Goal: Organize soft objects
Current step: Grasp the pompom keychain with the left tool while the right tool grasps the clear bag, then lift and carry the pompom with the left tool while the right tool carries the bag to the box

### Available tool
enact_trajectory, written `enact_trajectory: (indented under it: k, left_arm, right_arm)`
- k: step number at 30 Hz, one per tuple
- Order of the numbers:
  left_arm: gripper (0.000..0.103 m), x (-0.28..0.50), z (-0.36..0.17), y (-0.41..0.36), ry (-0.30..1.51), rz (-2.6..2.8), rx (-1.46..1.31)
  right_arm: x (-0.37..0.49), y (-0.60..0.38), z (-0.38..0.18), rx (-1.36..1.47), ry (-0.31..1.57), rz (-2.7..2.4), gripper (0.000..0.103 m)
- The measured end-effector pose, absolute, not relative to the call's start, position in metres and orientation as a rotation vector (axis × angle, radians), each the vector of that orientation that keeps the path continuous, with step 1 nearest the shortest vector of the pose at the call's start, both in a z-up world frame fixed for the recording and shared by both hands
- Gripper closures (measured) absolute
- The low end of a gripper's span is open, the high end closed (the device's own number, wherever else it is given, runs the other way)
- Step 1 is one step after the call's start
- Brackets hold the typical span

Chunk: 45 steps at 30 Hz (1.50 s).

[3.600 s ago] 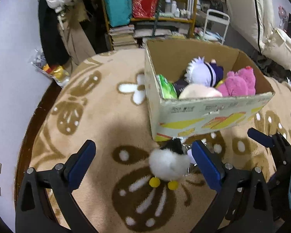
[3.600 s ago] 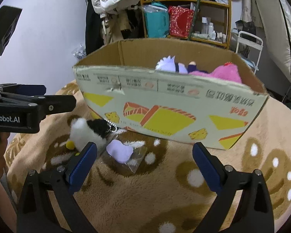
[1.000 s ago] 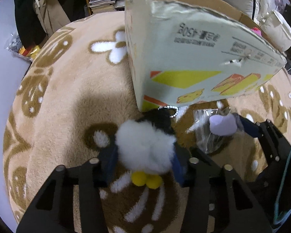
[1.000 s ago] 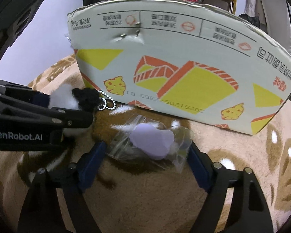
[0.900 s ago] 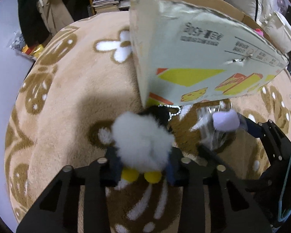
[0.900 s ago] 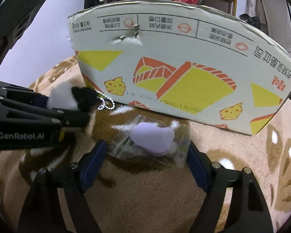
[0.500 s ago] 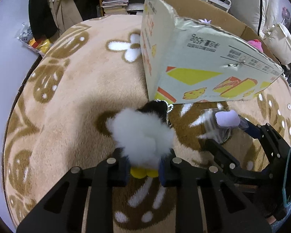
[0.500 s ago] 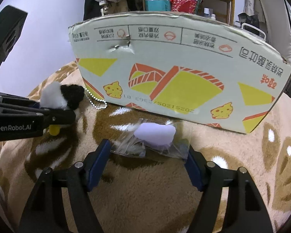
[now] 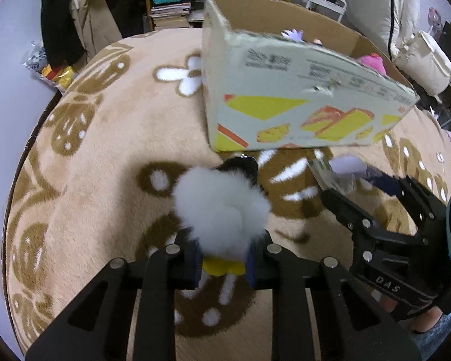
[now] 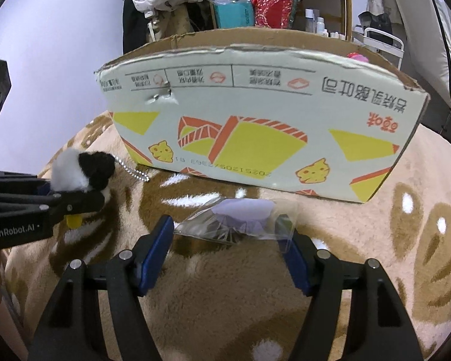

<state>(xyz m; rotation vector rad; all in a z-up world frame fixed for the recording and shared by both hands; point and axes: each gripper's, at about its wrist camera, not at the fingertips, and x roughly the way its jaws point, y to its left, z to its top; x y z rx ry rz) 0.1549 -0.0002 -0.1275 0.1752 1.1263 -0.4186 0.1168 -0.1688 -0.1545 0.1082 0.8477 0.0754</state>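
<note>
My left gripper (image 9: 222,260) has its jaws clamped on the fluffy penguin toy (image 9: 221,204); my right gripper (image 10: 228,245) has just been closing on the bagged lilac toy (image 10: 243,210), both bound for the cardboard box (image 10: 255,126)

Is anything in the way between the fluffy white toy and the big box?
Only the cardboard box's own near wall. The fluffy white toy, held in the left gripper, must go up over that wall's rim.

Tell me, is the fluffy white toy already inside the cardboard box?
No, the fluffy white toy is clamped in the left gripper outside the cardboard box, above the rug.
</note>
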Motion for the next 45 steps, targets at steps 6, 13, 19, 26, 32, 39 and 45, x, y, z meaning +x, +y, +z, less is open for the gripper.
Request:
enact_trajectory:
  k: [6,13,19,26,32,39,45]
  left_arm:
    - [0.081,0.147,-0.125,-0.007,1.116,-0.414,0.212]
    - [0.081,0.149,-0.126,-0.003,1.123,-0.388,0.194]
    - [0.081,0.155,-0.132,0.0,1.14,-0.375,0.181]
    - [0.081,0.159,-0.136,0.001,1.148,-0.361,0.181]
    - [0.081,0.16,-0.137,0.001,1.147,-0.356,0.179]
    - [0.081,0.163,-0.137,0.002,1.138,-0.349,0.169]
    - [0.083,0.162,-0.137,0.002,1.144,-0.346,0.169]
  right_arm:
    - [0.117,-0.168,-0.155,0.112,0.868,0.071,0.029]
    - [0.121,-0.17,-0.162,0.131,0.902,0.065,0.029]
    - [0.122,-0.171,-0.17,0.138,0.94,0.039,0.027]
    - [0.123,-0.17,-0.173,0.104,0.943,-0.006,0.017]
    - [0.122,-0.174,-0.175,0.091,0.932,-0.055,0.011]
    - [0.136,-0.182,-0.174,0.181,0.931,-0.036,0.011]
    - [0.146,-0.17,-0.178,0.122,0.954,-0.072,0.021]
